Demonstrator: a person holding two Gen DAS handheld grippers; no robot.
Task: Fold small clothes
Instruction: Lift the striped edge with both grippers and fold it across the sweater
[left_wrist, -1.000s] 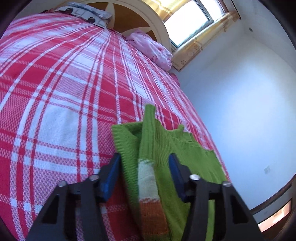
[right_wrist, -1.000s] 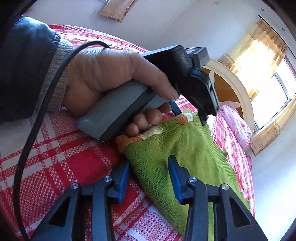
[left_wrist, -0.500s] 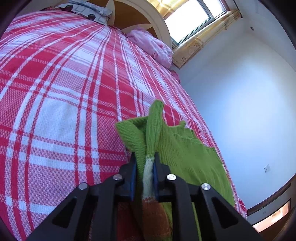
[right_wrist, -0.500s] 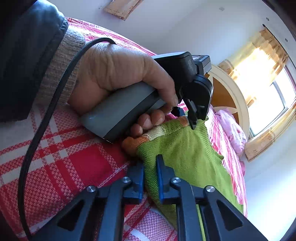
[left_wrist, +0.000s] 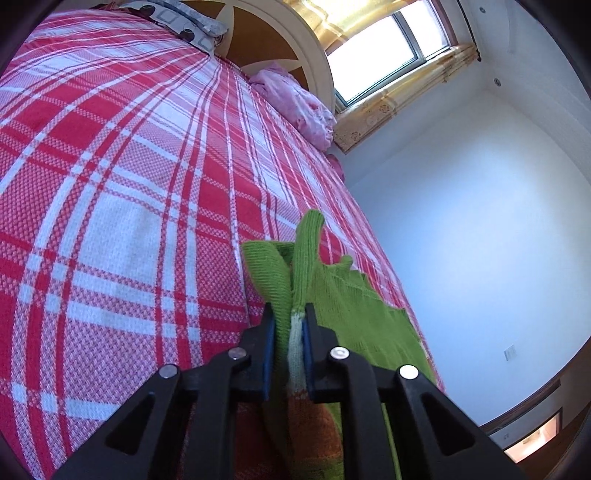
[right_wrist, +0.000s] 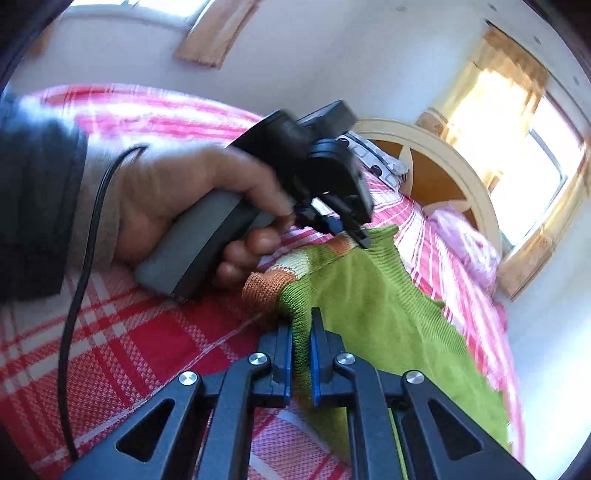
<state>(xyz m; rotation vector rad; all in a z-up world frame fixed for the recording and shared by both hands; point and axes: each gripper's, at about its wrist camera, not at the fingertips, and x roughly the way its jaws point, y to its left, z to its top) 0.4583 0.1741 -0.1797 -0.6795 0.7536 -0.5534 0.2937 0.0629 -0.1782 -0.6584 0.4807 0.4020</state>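
Left wrist view shows the left gripper clamped on the green sweater lying on the plaid bedspread, the right gripper pinching its hem.

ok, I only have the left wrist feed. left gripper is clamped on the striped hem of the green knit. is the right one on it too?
Observer: Yes. The right gripper is shut on the green knit garment, on a green edge just past the orange band.
Operator: is the cloth off the bed between them?
Observer: The hem hangs raised between the two grippers, above the red plaid bedspread; the far end lies on the bed.
Operator: anything near my left gripper I can't see?
Observer: The left gripper shows blurred in the right wrist view, its black cable trailing back over the bedspread.
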